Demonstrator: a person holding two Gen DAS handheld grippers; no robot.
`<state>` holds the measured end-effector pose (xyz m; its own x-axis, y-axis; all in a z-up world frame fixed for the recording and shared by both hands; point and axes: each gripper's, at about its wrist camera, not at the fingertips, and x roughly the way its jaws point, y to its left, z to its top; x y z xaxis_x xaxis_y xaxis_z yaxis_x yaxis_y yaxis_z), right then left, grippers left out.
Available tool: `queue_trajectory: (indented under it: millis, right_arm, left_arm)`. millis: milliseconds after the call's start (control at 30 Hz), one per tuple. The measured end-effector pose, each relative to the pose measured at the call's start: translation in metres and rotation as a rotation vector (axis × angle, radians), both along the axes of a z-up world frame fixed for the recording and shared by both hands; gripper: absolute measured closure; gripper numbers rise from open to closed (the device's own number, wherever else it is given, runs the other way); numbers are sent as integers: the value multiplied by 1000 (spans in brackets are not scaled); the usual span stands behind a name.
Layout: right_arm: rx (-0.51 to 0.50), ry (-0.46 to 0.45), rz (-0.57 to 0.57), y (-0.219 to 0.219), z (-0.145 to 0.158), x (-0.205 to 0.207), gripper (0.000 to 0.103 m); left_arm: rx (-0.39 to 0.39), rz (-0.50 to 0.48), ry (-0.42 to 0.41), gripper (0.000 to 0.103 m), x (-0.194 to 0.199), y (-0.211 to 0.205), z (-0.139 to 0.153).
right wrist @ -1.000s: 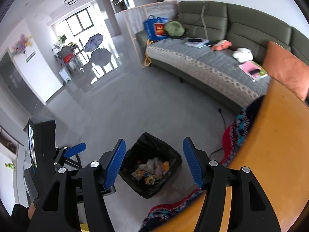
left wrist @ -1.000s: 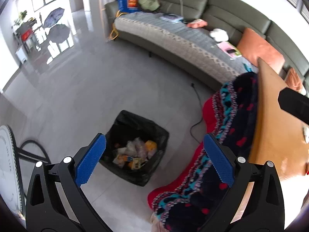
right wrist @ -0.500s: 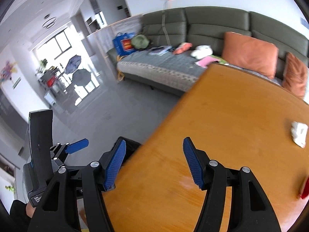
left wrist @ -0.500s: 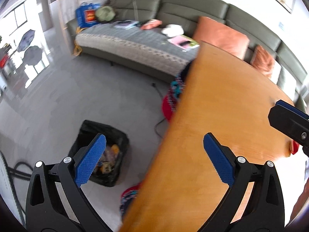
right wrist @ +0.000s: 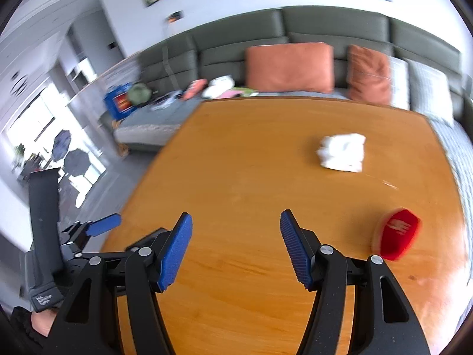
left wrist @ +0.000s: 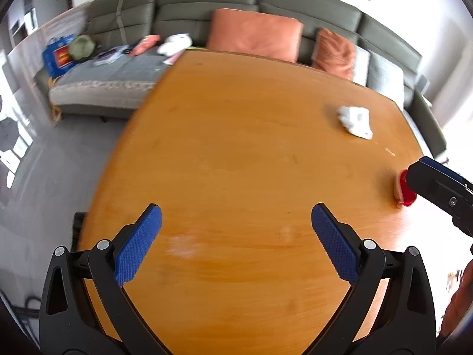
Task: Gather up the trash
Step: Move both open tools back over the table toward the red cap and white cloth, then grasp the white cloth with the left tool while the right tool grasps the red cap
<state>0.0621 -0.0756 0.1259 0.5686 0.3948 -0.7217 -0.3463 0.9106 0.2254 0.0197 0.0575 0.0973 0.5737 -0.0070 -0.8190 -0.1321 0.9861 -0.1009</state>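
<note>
Fingers (left wrist: 138,248) of the left gripper (left wrist: 236,244) stand wide apart with nothing between them, poised over the near part of the wooden bench (left wrist: 236,148); those of the right gripper (right wrist: 236,250) are likewise spread and hold nothing. We see two pieces of trash lying on the bench: a crumpled white tissue (right wrist: 343,152) toward the far right, and a red wrapper or small red container (right wrist: 397,233) nearer to us; motion blur keeps us from saying which it is. In the right wrist view the red item lies just to the right of the right gripper's fingers, apart from them; in the left wrist view the same red item (left wrist: 403,190) is partly hidden behind a finger tip of the right gripper (left wrist: 437,183). The tissue (left wrist: 354,121) sits well apart from both grippers. A grey-green sofa (right wrist: 325,41) with orange cushions (right wrist: 289,68) stands behind the bench.

We judge the step in hand to be the approach to the next piece of trash, with nothing yet grasped. The next move appears to call for shifting the right gripper to the right until the red item lies between its fingers, lowering to the bench surface, and closing. The tissue would remain for a later pass.
</note>
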Motion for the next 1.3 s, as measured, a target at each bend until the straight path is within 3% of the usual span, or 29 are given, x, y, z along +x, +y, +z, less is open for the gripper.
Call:
queue_trajectory:
  millis: [267,467,667,833,967,1133,1300]
  right_arm:
    - [-18,54,-264,-112,-32,25,40]
    - [-35,134,-415,-160,-70,55,40]
    - [-38,208,-430,-165,-105,82,40]
    - [-47,224,-423,-162,-113,96,40]
    - [-79,174,-418,-162,-110,106,47]
    - [-49,136,-448,-175,-95,130,47]
    - [-22,121,-485,-189,-86,142,47]
  left_arm:
    - [33,-104,26,5,32,-68,-2]
    - [49,-145,46,5,56,-101,-6]
    - [59,-175,79,5,85,-119,-16]
    - [62,-202,98,5,109,-129,-24]
    - [51,-218,99,5,128,-140,-27]
    - [62,-243,84,5,160,-157,-30]
    - [24,-265,60,5,197,-174,-38]
